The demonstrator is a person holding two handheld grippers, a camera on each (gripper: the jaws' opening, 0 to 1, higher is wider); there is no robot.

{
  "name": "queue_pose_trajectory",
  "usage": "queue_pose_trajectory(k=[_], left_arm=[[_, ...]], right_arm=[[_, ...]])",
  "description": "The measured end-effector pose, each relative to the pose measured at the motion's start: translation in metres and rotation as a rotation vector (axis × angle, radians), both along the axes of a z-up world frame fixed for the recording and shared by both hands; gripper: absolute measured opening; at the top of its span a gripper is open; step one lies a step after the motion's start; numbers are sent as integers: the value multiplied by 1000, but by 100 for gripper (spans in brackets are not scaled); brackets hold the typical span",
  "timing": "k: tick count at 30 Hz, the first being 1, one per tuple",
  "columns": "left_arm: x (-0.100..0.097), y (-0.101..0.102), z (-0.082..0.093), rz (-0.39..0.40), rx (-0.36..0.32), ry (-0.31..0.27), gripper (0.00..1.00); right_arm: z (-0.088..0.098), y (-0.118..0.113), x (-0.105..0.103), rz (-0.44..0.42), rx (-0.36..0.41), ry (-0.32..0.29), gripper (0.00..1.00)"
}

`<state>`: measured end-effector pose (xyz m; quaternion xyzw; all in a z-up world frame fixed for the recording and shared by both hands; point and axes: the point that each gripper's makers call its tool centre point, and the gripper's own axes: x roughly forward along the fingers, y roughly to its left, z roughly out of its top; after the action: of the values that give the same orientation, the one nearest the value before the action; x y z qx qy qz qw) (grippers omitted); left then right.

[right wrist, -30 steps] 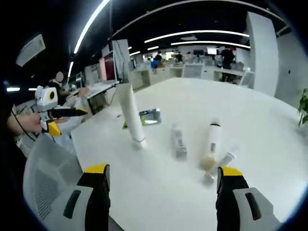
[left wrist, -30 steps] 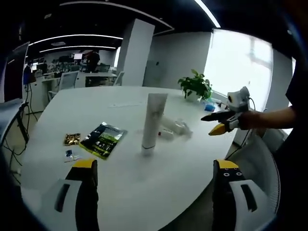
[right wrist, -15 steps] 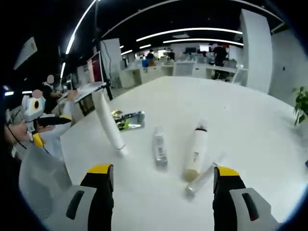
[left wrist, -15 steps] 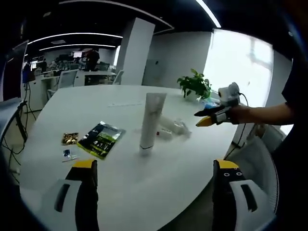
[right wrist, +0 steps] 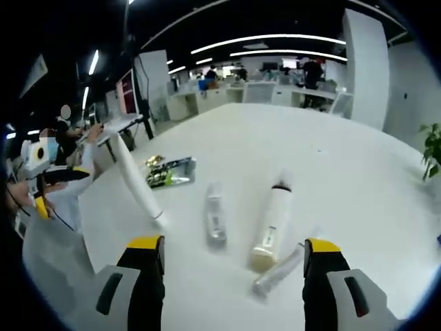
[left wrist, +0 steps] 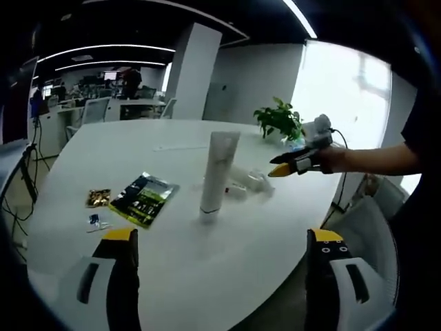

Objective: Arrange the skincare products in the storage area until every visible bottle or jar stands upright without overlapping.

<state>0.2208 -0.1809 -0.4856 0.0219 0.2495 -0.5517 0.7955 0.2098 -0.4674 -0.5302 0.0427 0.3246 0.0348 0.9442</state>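
**One tube up, three products still lying flat**

Left gripper view, L to R: small gold packet (left wrist: pixel 98 198) and a dark green pouch (left wrist: pixel 145 199) lie flat on the white table (left wrist: pixel 103 158). Near the middle a tall white tube (left wrist: pixel 217 172) stands upright on its cap. Just behind it, to the R, a few small bottles lie down in a cluster; can't separate them here. Potted plant (left wrist: pixel 280 122) at the far edge. The right gripper (left wrist: pixel 284 164) comes in from the R, held in a hand (left wrist: pixel 331 158), above the table near the lying cluster; how far open, can't tell here. Left gripper (left wrist: pixel 218 238) hangs over the near edge, jaws spread wide, nothing in them.

Right gripper view, L to R: the white tube stands, leaning in this view; a small clear bottle (right wrist: pixel 215 221), a long white bottle w/ dark cap (right wrist: pixel 269 221) and a thin clear tube (right wrist: pixel 279 270) all lie flat, apart from each other. Right gripper's jaws wide apart w/ nothing between them
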Motion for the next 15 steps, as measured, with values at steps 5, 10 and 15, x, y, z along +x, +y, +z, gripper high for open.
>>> queue_pose_trajectory(k=[5, 10, 15], left_arm=[[1, -1, -2, 0, 5, 6, 94], [0, -3, -6, -14, 32, 1, 94], [-1, -4, -8, -24, 51, -13, 93]], right_arm=[[-5, -5, 8, -4, -12, 28, 82], [-11, -11, 19, -18, -16, 51, 78], [-15, -17, 31, -34, -36, 81, 70]])
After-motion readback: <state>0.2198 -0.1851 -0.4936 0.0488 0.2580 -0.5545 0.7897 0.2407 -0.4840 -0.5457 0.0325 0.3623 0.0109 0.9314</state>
